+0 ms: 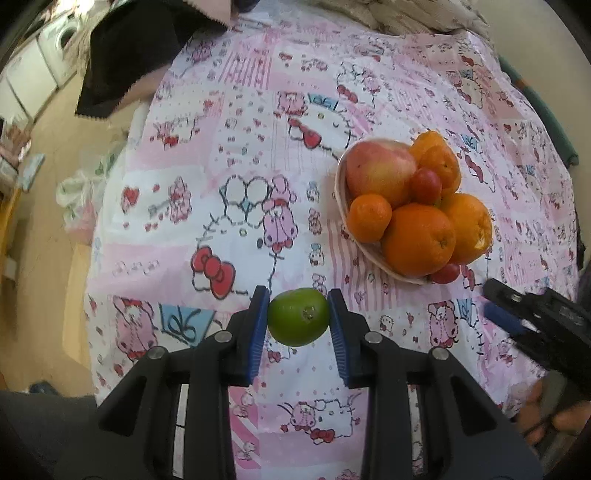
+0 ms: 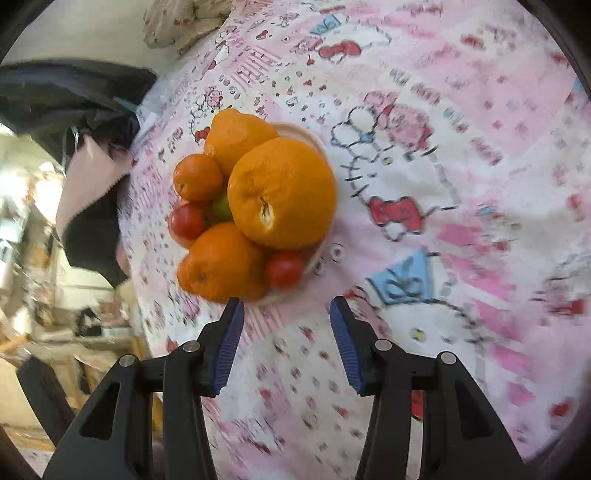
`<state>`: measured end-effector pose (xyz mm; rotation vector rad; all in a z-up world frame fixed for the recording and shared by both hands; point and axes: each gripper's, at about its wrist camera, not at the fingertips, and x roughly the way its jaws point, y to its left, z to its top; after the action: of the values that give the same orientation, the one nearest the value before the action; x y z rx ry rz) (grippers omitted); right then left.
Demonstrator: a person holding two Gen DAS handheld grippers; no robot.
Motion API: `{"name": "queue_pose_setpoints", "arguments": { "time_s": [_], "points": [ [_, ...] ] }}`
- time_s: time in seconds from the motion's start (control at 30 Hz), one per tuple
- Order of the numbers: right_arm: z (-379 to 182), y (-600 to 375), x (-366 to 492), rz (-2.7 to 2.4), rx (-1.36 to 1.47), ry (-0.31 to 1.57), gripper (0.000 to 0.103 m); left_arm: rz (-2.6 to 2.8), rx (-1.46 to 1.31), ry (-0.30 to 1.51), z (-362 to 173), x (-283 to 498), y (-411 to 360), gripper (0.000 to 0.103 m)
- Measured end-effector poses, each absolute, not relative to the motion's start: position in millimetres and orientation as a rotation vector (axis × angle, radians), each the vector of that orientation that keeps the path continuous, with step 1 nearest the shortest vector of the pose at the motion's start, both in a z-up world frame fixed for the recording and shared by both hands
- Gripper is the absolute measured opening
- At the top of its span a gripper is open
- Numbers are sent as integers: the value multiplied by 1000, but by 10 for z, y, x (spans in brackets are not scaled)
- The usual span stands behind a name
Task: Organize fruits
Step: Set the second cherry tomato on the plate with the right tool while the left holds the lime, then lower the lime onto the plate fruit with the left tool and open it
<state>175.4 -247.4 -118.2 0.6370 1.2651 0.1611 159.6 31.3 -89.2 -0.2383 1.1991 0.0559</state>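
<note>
My left gripper (image 1: 298, 306) is shut on a green lime (image 1: 298, 316) and holds it above the patterned cloth, in front and to the left of the fruit bowl (image 1: 341, 206). The bowl is piled with oranges (image 1: 419, 240), a red-yellow apple (image 1: 380, 171) and small red fruits (image 1: 425, 185). In the right wrist view the same bowl (image 2: 321, 147) holds a big orange (image 2: 282, 192), smaller oranges, red fruits (image 2: 284, 268) and a bit of green fruit (image 2: 221, 207). My right gripper (image 2: 286, 312) is open and empty, just in front of the bowl. It also shows in the left wrist view (image 1: 495, 301).
A pink and white cartoon-print cloth (image 1: 240, 177) covers the table. A dark garment (image 1: 125, 48) lies at the far left edge, and a quilted cushion (image 1: 417, 14) at the back. The table edge drops off to the floor on the left (image 1: 55, 229).
</note>
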Motion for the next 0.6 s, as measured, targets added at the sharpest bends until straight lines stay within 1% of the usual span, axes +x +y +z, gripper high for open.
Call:
{"name": "queue_pose_setpoints", "arguments": {
  "time_s": [0.03, 0.07, 0.1, 0.13, 0.2, 0.27, 0.4, 0.6],
  "points": [
    [-1096, -2481, 1745, 170, 611, 1267, 65, 52, -225, 1185, -860, 1590, 288, 28],
    [-993, -2495, 1730, 185, 586, 1256, 79, 44, -218, 1176, -839, 1586, 259, 28],
    [-897, -2513, 1718, 187, 558, 1233, 90, 30, -210, 1171, -819, 1585, 220, 28],
    [-805, -2532, 1692, 178, 517, 1204, 93, 6, -211, 1167, -796, 1590, 170, 28],
    [-683, -2558, 1662, 160, 426, 1165, 94, -39, -208, 1165, -770, 1627, 81, 28],
    [-664, -2611, 1679, 149, 411, 1141, 94, -94, -190, 1178, -746, 1709, -54, 28],
    [-770, -2832, 1718, 120, 608, 1143, 94, -174, -130, 1145, -589, 1985, -445, 28],
    [-903, -3071, 1723, 125, 806, 1176, 94, -226, -129, 1160, -617, 2438, -868, 28]
  ]
}}
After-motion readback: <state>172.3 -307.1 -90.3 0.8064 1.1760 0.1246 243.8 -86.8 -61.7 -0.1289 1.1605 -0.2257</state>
